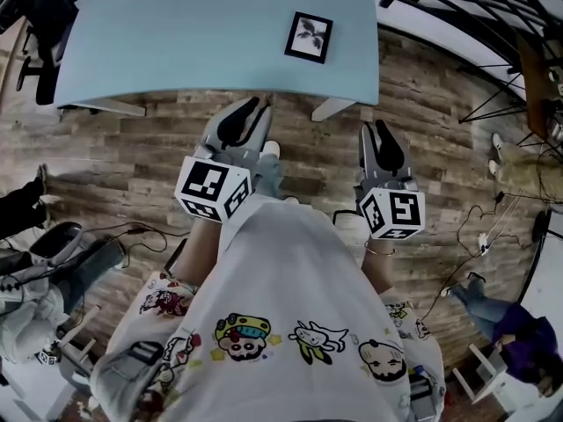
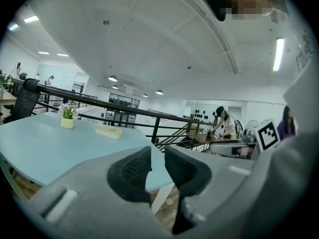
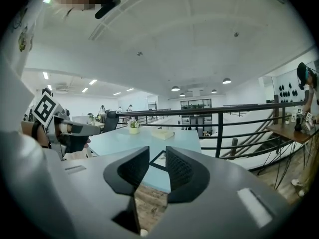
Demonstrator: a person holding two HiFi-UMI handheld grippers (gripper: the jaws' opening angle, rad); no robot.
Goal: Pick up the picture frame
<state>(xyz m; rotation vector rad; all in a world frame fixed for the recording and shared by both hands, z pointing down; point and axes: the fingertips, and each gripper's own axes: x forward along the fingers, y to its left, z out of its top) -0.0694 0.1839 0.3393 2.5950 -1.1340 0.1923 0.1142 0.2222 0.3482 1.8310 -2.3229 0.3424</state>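
Observation:
The picture frame [image 1: 309, 36], black-edged with a white mat and a dark print, lies flat near the front right of the light blue table [image 1: 176, 33]. Both grippers hover over the wood floor, short of the table's front edge. My left gripper [image 1: 251, 112] is open, pointing at the table edge with nothing between its jaws [image 2: 157, 158]. My right gripper [image 1: 374, 134] is open and empty too. In the right gripper view the picture frame [image 3: 159, 159] shows through the gap of the right gripper [image 3: 157, 152], well beyond the tips.
A small potted plant [image 2: 67, 119] and a flat pale box [image 2: 108, 131] sit farther back on the table. A black railing [image 3: 219, 114] runs behind it. An office chair [image 1: 40, 25] stands at the table's left end. Cables [image 1: 475, 227] trail on the floor.

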